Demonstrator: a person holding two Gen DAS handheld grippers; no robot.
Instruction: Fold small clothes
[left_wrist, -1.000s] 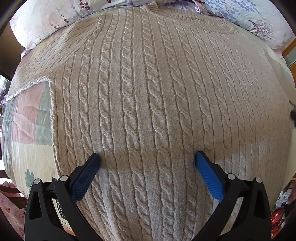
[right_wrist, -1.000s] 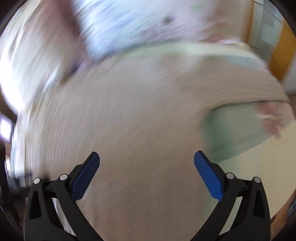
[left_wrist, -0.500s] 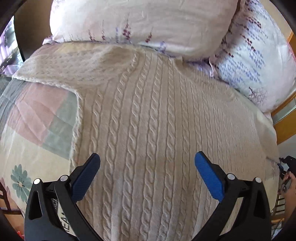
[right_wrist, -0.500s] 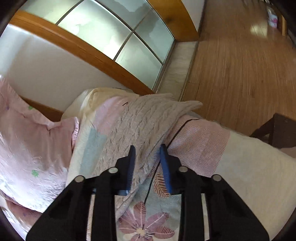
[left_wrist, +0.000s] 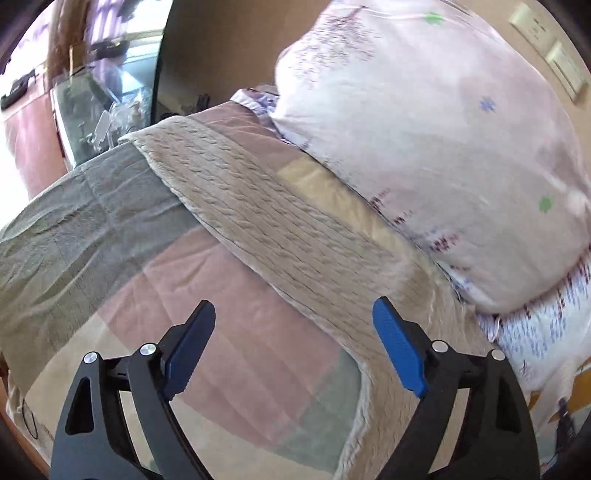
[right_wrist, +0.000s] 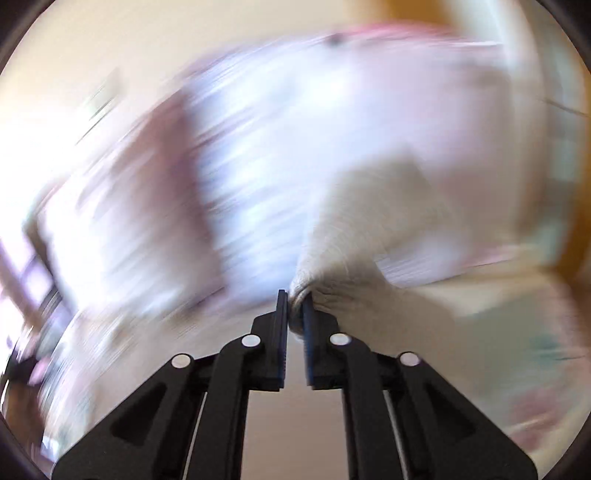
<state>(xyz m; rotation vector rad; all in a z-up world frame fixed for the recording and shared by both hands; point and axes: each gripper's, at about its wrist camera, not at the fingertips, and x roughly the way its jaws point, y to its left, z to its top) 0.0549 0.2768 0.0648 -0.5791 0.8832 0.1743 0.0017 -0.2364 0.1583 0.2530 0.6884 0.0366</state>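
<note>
No readable writing anywhere, but the left hand-held gripper hangs spread over the sweater sleeve on the bed, while only the blurry right view shows the right hand-held gripper pinching sweater knit.

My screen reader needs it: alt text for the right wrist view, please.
The right gripper is shut on a bunched edge of the beige knit sweater, which drapes away from it. Everything behind is motion-blurred pale pink and white fabric.

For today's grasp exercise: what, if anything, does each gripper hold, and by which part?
The right gripper pinches a bunched edge of the beige sweater; blur hides which part. The left gripper is open, holding nothing.
</note>
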